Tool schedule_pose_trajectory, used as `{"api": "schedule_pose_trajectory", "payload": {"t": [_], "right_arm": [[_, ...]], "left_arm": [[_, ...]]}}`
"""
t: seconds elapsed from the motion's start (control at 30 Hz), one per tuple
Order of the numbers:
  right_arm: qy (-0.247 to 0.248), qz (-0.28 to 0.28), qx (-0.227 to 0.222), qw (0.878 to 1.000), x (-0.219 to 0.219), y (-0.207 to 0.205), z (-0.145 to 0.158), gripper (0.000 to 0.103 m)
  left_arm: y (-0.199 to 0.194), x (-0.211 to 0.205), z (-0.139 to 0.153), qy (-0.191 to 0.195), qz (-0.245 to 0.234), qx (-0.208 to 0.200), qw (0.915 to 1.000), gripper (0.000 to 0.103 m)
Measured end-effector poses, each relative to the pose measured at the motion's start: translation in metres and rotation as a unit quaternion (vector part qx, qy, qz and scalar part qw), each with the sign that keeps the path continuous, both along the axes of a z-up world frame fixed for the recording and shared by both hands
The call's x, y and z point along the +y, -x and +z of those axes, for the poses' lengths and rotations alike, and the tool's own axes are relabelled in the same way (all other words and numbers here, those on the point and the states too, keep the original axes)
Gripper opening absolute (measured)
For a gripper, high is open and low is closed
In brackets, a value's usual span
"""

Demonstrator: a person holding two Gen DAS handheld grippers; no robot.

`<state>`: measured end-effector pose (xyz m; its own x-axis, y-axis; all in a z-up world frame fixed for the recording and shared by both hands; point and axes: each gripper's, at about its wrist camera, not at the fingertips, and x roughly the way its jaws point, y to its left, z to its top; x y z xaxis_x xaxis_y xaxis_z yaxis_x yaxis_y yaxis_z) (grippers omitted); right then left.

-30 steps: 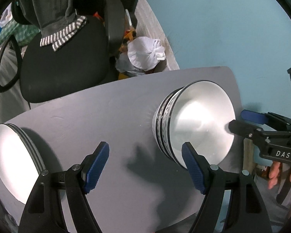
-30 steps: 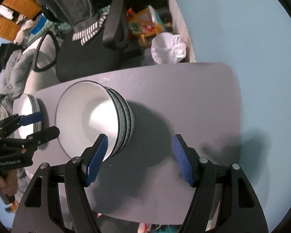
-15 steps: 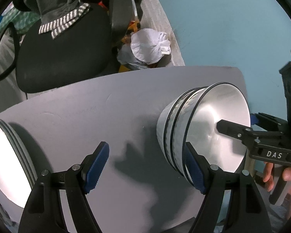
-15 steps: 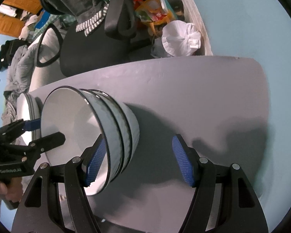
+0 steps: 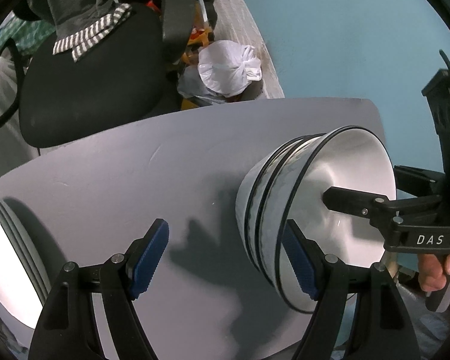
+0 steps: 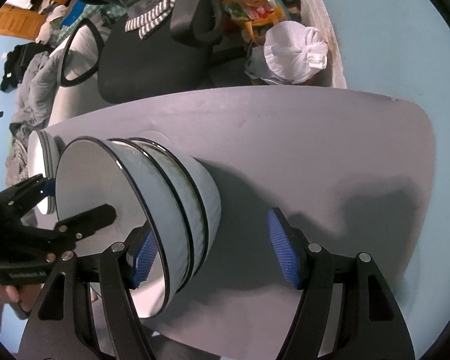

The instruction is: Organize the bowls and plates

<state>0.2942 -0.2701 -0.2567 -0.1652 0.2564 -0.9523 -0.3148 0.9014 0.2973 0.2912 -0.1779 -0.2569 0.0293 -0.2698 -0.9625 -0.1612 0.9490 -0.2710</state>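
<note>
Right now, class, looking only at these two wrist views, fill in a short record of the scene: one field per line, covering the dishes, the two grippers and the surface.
Bowls: stack of three nested bowls, white with dark rims
Plates: stack of plates at the table's left end
Surface: grey table
Left gripper: open, one finger inside the top bowl's rim, one outside
Right gripper: open, straddling the opposite rim likewise
Grip: neither pair of jaws visibly closed on the rim
Behind table: black office chair, white tied bag
</note>
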Motion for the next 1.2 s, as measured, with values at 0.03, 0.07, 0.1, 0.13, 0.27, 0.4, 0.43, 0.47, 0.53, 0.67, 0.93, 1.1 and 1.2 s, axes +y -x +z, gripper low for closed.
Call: {"api": "schedule_pose_trajectory", "payload": {"t": [0.03, 0.07, 0.1, 0.13, 0.27, 0.4, 0.43, 0.47, 0.53, 0.67, 0.93, 1.1, 1.2], "right_arm": [[-0.003, 0.0, 0.002, 1.0, 0.001, 0.0, -0.001, 0.068], [-0.005, 0.001, 0.003, 1.0, 0.002, 0.0, -0.001, 0.068], [-0.006, 0.003, 0.004, 1.0, 0.002, 0.0, -0.001, 0.068], [-0.006, 0.003, 0.005, 1.0, 0.003, 0.0, -0.001, 0.068], [-0.008, -0.004, 0.016, 1.0, 0.002, -0.002, -0.003, 0.068], [-0.026, -0.008, 0.028, 0.999, 0.002, -0.004, -0.003, 0.056], [-0.034, -0.007, 0.03, 0.999, 0.002, -0.004, -0.003, 0.05], [-0.038, -0.005, 0.032, 0.999, 0.003, -0.004, -0.003, 0.047], [-0.044, 0.0, 0.036, 0.998, 0.006, -0.004, -0.001, 0.036], [-0.036, 0.014, 0.033, 0.999, 0.009, -0.004, 0.0, 0.036], [-0.047, 0.018, 0.016, 0.999, 0.008, -0.001, 0.001, 0.036], [-0.042, 0.015, 0.016, 0.999, 0.009, -0.001, 0.002, 0.036], [-0.046, -0.015, 0.055, 0.997, 0.004, -0.005, -0.005, 0.039]], "left_arm": [[0.0, 0.0, -0.001, 0.0, 0.0, 0.002, 1.0, 0.078], [-0.001, 0.0, -0.002, 0.002, 0.002, 0.004, 1.0, 0.078], [-0.002, 0.0, -0.003, 0.004, 0.004, 0.006, 1.0, 0.078], [-0.002, 0.0, -0.004, 0.006, 0.004, 0.008, 0.9999, 0.077], [-0.003, 0.006, -0.007, 0.034, 0.022, 0.016, 0.9991, 0.066], [-0.004, 0.013, -0.011, 0.077, 0.04, 0.028, 0.9958, 0.056], [-0.004, 0.013, -0.011, 0.084, 0.041, 0.029, 0.9952, 0.051], [-0.004, 0.013, -0.011, 0.094, 0.04, 0.029, 0.9943, 0.044], [-0.005, 0.01, -0.01, 0.105, 0.033, 0.03, 0.9935, 0.035], [-0.008, 0.005, -0.008, 0.108, 0.019, 0.032, 0.9935, 0.03], [-0.007, 0.01, -0.01, 0.119, 0.029, 0.039, 0.9916, 0.03], [-0.007, 0.011, -0.011, 0.121, 0.034, 0.037, 0.9914, 0.03], [-0.006, 0.01, -0.01, 0.117, 0.031, 0.032, 0.9922, 0.029]]}}
